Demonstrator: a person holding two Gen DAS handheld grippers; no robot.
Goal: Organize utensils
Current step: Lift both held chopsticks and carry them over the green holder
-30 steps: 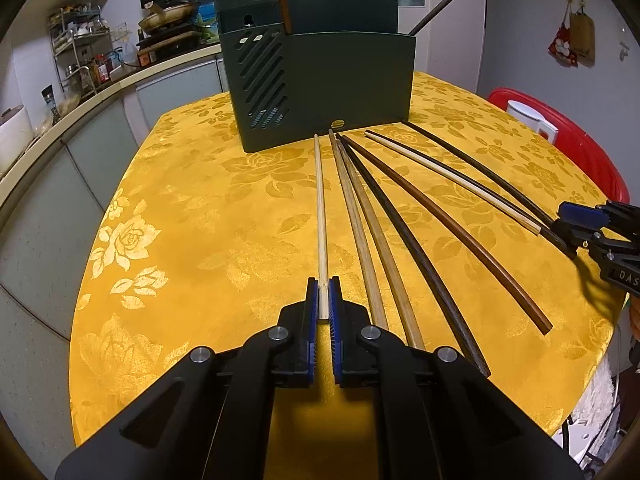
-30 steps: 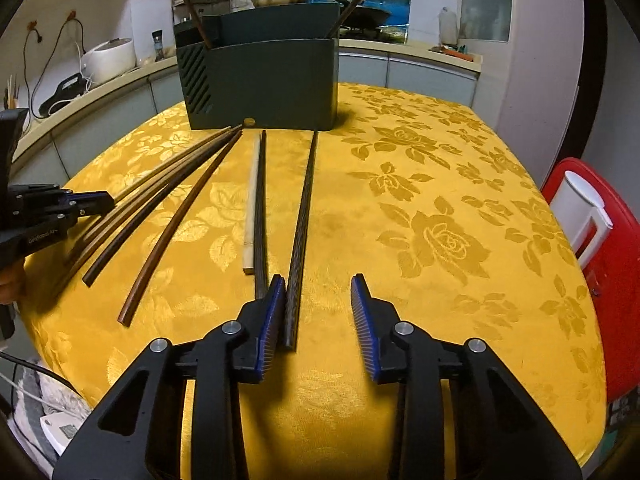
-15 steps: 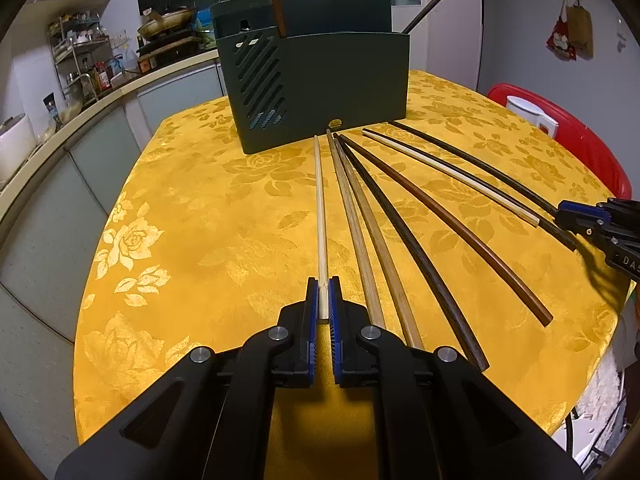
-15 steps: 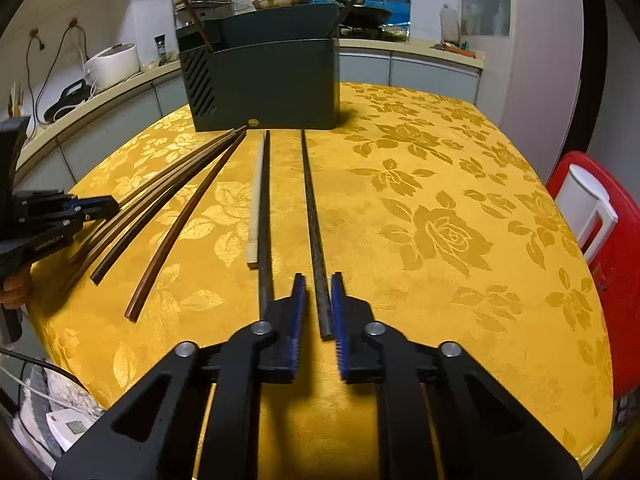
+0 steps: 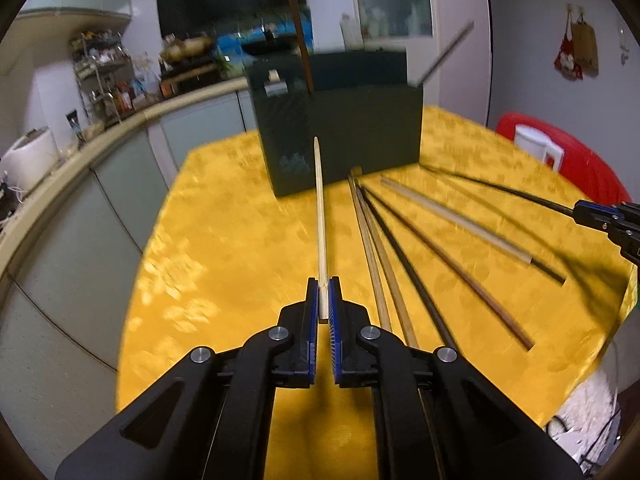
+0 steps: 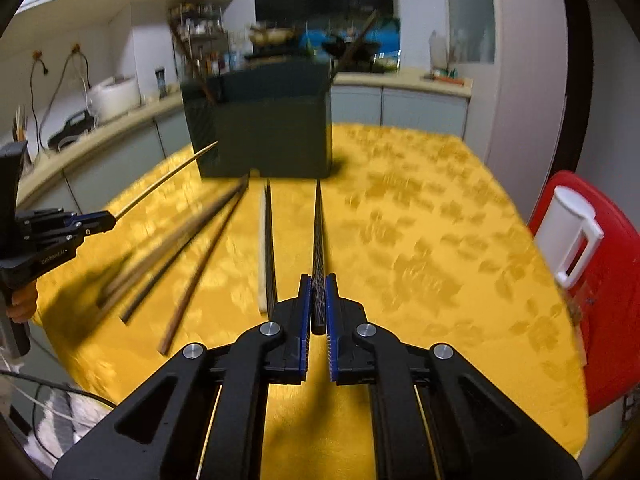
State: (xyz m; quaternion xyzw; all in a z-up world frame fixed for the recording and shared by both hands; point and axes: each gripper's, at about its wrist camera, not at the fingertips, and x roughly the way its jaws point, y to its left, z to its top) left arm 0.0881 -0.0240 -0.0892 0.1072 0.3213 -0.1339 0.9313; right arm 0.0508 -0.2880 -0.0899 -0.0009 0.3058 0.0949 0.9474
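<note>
Two chopsticks are off the tabletop [image 5: 240,240] now. My left tool [image 5: 324,300] pinches the pale stick [image 5: 320,216], my right tool [image 6: 317,300] pinches the dark stick [image 6: 319,240]. Next I must tip both into the green box [image 5: 360,128] just ahead.

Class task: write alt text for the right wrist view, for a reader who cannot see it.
The right claw is shut on a dark patterned chopstick pointing at a dark green utensil box on a yellow floral tablecloth. At left, the left claw holds a pale chopstick; other loose chopsticks lie between.
</note>
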